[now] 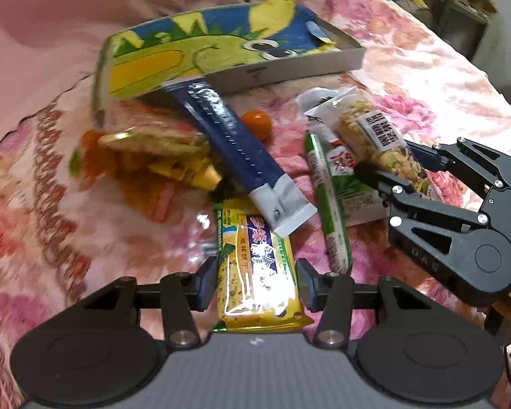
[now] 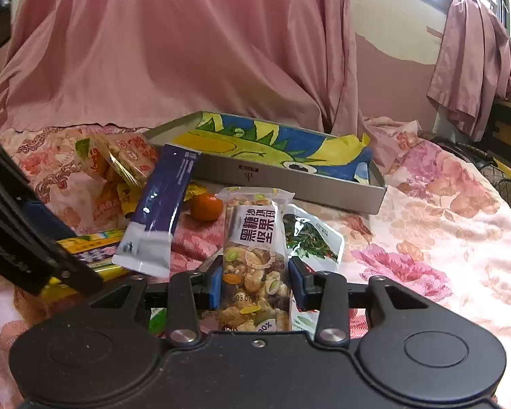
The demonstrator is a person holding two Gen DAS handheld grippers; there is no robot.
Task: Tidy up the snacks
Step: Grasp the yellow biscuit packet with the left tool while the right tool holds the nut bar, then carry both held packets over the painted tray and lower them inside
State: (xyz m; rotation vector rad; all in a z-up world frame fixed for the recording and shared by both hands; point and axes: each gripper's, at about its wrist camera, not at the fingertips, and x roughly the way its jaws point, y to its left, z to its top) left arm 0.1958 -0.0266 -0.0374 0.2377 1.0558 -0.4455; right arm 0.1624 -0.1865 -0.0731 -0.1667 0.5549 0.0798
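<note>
My left gripper (image 1: 257,283) is shut on a yellow biscuit packet (image 1: 255,259), its pads pressing both long sides. One end of a long blue stick packet (image 1: 235,143) lies across the biscuit packet's far end. My right gripper (image 2: 255,283) is shut on a clear nut bar packet (image 2: 253,255), held upright; in the left wrist view that right gripper (image 1: 388,160) reaches in from the right with the nut bar (image 1: 374,136). Behind them a shallow grey tray (image 2: 289,177) lined with a blue and yellow dinosaur print (image 1: 201,44) rests on the bed.
A small orange fruit (image 2: 206,207) sits beside the blue packet (image 2: 163,211). Orange cracker packets (image 1: 153,143) are piled at the left, and green packets (image 1: 327,201) lie under the nut bar. A floral bedspread (image 2: 443,238) covers the bed; a pink curtain (image 2: 187,51) hangs behind.
</note>
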